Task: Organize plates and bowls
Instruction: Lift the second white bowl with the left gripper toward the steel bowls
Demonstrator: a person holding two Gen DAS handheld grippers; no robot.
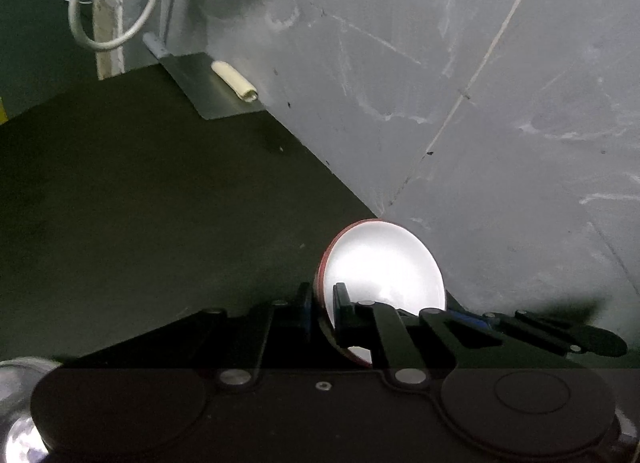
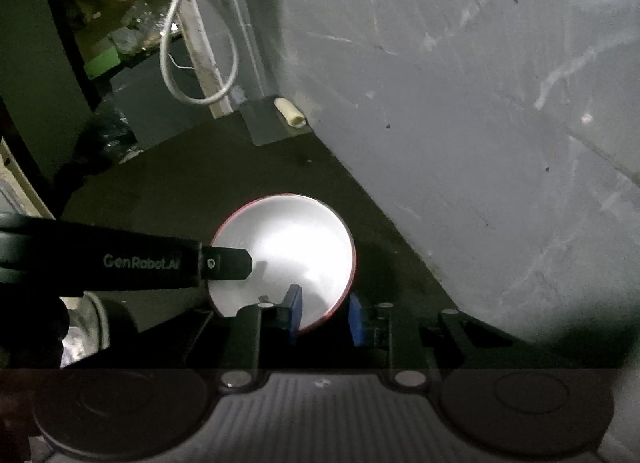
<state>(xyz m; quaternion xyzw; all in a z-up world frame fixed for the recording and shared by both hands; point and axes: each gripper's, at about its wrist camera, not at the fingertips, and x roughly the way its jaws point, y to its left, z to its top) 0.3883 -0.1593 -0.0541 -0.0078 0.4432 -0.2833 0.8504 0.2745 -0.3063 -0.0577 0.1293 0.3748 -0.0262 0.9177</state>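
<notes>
A bowl, white inside with a red rim and red outside, shows in both views [image 1: 384, 263] [image 2: 286, 255]. It sits low over the dark counter near the grey wall. My left gripper [image 1: 322, 315] is shut on the bowl's rim, one finger inside and one outside. In the right wrist view the left gripper [image 2: 224, 263] reaches in from the left and grips the rim. My right gripper [image 2: 326, 315] is shut on the bowl's near rim, one blue pad inside and one outside.
A grey scuffed wall [image 1: 480, 83] runs along the right. A metal plate with a cream roll [image 1: 234, 81] lies at the wall's foot. A white cable loop [image 1: 116, 3] hangs at the back. A shiny metal vessel [image 2: 84, 327] stands at the left.
</notes>
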